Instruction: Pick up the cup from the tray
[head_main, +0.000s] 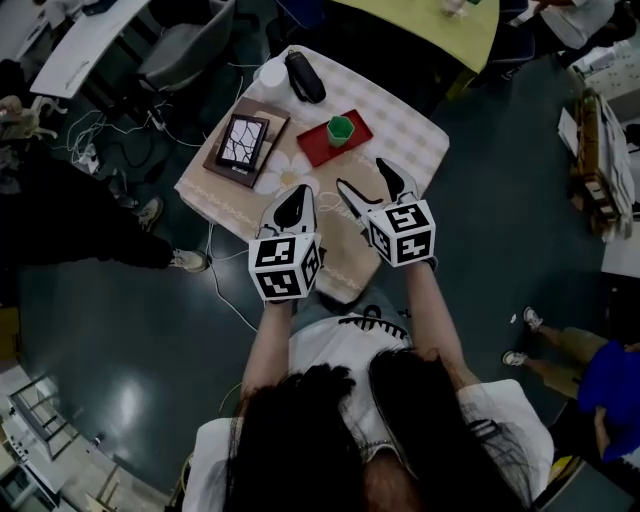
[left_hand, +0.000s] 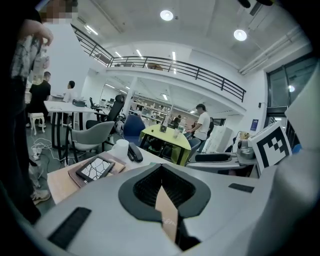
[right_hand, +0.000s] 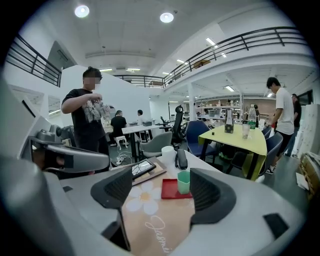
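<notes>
Dark hair (head_main: 330, 430) fills the bottom of the head view, with 2 bare forearms reaching forward from it. Each hand carries a gripper topped by a marker cube.

Over the near edge of the table (head_main: 425, 140), the left gripper (head_main: 297, 192) has its fingers pressed together at the tips. In the left gripper view only a thin wedge of beige cloth shows below the point where they meet.

Just beside it, the right gripper (head_main: 362, 173) has its fingers spread wide and they pinch no object. In the right gripper view the green cup (head_main: 341, 128) appears in the gap between them, well ahead and closer to the right finger.

Ahead of both grippers a beige cloth with a white daisy (head_main: 288, 172) covers the near part of the table. Beyond the daisy lies the red tray (head_main: 312, 147), and the green cup stands upright on it, apart from both grippers.

Left of the tray a tablet with a cracked-looking pattern (head_main: 243, 140) rests on a brown board (head_main: 277, 122). Behind those, at the far edge of the table, a black case (head_main: 304, 76) lies next to a white round container (head_main: 272, 72).

White cables (head_main: 222, 290) trail over the floor left of the table. A grey chair (head_main: 185, 50) and a yellow-green table (head_main: 440, 25) stand farther off, and people stand at both sides of the room.
</notes>
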